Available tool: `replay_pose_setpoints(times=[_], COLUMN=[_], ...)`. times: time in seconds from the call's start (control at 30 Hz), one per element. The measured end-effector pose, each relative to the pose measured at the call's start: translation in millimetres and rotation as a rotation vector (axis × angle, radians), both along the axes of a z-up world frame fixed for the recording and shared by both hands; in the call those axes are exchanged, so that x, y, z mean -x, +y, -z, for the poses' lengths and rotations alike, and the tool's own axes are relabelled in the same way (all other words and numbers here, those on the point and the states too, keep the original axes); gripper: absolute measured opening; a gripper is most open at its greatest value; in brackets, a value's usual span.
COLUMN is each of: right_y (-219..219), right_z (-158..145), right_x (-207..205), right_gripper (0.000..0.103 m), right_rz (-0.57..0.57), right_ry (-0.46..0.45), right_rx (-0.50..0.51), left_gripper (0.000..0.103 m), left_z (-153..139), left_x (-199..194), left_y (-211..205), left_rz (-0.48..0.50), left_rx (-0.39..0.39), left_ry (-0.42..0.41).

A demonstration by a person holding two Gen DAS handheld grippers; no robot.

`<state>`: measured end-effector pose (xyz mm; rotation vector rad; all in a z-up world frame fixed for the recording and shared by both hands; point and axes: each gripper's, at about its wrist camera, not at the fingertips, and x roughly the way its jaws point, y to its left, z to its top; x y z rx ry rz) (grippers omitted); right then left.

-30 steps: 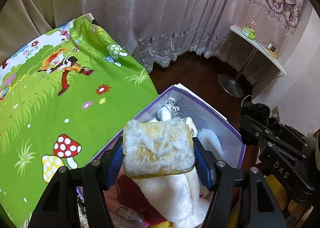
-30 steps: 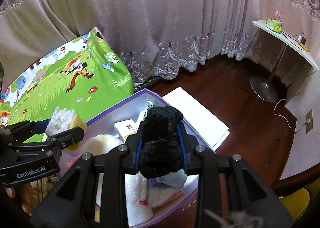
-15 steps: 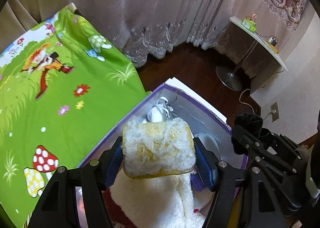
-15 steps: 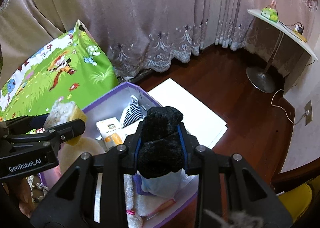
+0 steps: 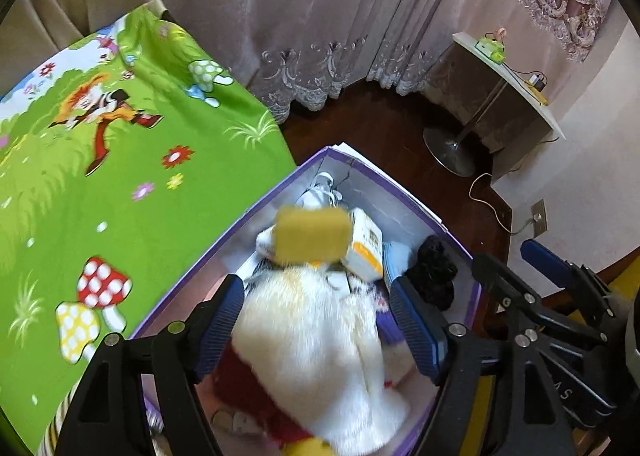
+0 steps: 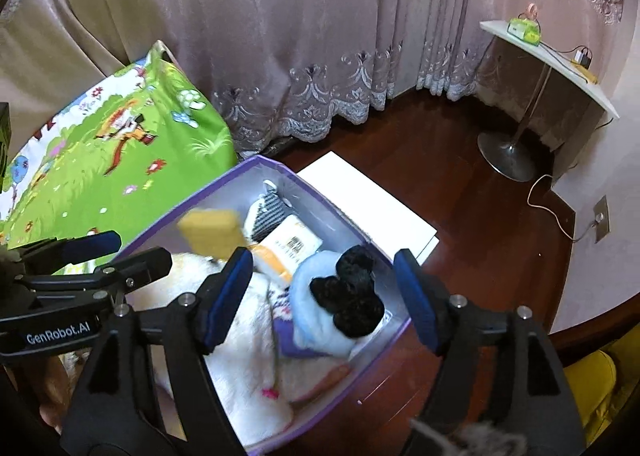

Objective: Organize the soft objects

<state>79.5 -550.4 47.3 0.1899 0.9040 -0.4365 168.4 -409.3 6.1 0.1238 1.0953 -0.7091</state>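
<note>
Over the purple box (image 6: 256, 166) I hold both grippers, and each is letting go. My left gripper (image 5: 316, 320) has its jaws opening with nothing between the pads; the yellow sponge (image 5: 312, 234) shows blurred at 12 o'clock of them, apparently dropping toward the box. My right gripper (image 6: 326, 294) is also opening, and the black fuzzy piece (image 6: 352, 304) lies below its fingers, clear of both pads, on a pale blue plush (image 6: 316, 296) by the box's right wall.

I judge this pair of soft things as good as stowed. The box already holds a white furry toy (image 5: 316, 352), a small carton (image 6: 288, 246) and a striped cloth (image 6: 270, 210). Whether more waits outside I cannot tell; the green cartoon mat (image 5: 120, 184) at 9 o'clock looks bare where it shows.

A white sheet (image 6: 368, 200) lies on the dark wooden floor (image 6: 460, 192) behind the box. Lace-hemmed curtains (image 6: 300, 36) fill 12 o'clock, and a white pedestal table (image 6: 548, 56) stands at 2 o'clock.
</note>
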Motion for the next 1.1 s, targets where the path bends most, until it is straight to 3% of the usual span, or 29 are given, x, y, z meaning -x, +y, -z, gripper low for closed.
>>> replay_pose_setpoints(times=[0.2,0.33,0.57,1.1], right_y=[25.8,42.3,56.1,52.7], right_z=[-23.9,-33.7,-34.2,-33.4], right_x=[22.9,45.9,75.4,78.1], right_gripper=[0.076,0.076,0.076,0.076], right_rz=[-0.004,0.022,0.06,0.063], right_ry=[-0.023,-0.039,-0.051,-0.066], right_rx=[0.037,0.059,0.081,0.077], left_gripper=[0.086,0.103,0.103,0.103], left_z=[-18.2,-28.1,-35.6,-29.6], left_x=[38.7,63.6,87.2,84.1], left_y=[28.3,49.6,73.9,74.1], left_rz=[0.026,0.037,-0.005,-0.01], left_rx=[0.019,0.07,0.077,0.08], left_ry=[-0.051,-0.057,-0.127,-0.111])
